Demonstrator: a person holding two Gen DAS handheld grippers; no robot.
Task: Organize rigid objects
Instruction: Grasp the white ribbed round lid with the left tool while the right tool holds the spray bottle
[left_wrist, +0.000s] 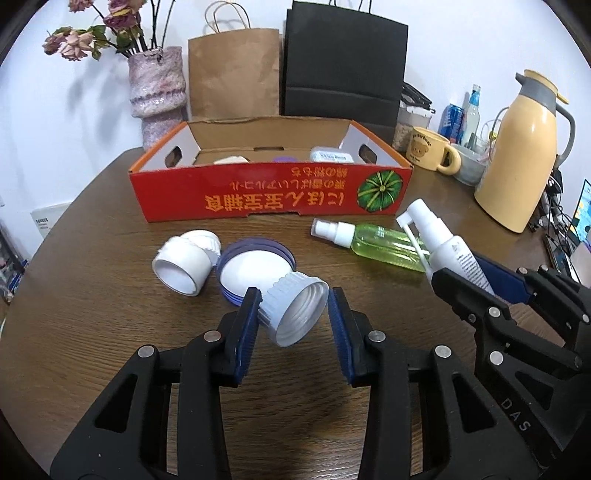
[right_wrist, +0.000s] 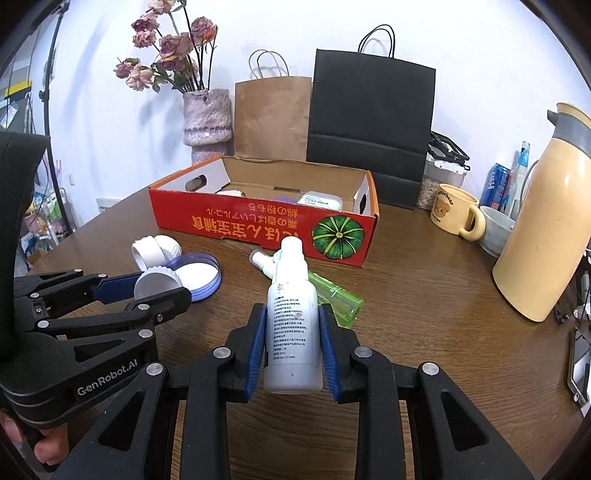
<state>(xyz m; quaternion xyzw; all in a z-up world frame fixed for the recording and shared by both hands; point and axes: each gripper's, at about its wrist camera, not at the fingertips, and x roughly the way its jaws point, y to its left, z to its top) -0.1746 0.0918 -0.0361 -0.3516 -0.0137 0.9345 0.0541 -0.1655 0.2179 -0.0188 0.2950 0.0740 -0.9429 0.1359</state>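
My left gripper (left_wrist: 293, 314) is shut on a white ribbed screw cap (left_wrist: 293, 312), held tilted just above the table; it also shows in the right wrist view (right_wrist: 157, 282). My right gripper (right_wrist: 291, 345) is shut on a white spray bottle (right_wrist: 293, 314), nozzle pointing toward the red cardboard box (left_wrist: 271, 190). The bottle also shows in the left wrist view (left_wrist: 448, 251). A green spray bottle (left_wrist: 373, 242) lies on the table under it. A purple-rimmed lid (left_wrist: 255, 271) and a white jar (left_wrist: 188, 266) lie left of centre.
The open red box (right_wrist: 266, 225) holds a few small items. Behind it stand a brown paper bag (left_wrist: 234, 74), a black bag (left_wrist: 345, 68) and a flower vase (left_wrist: 157, 88). A yellow mug (left_wrist: 430, 147), a bowl and a cream thermos (left_wrist: 522, 155) stand at the right.
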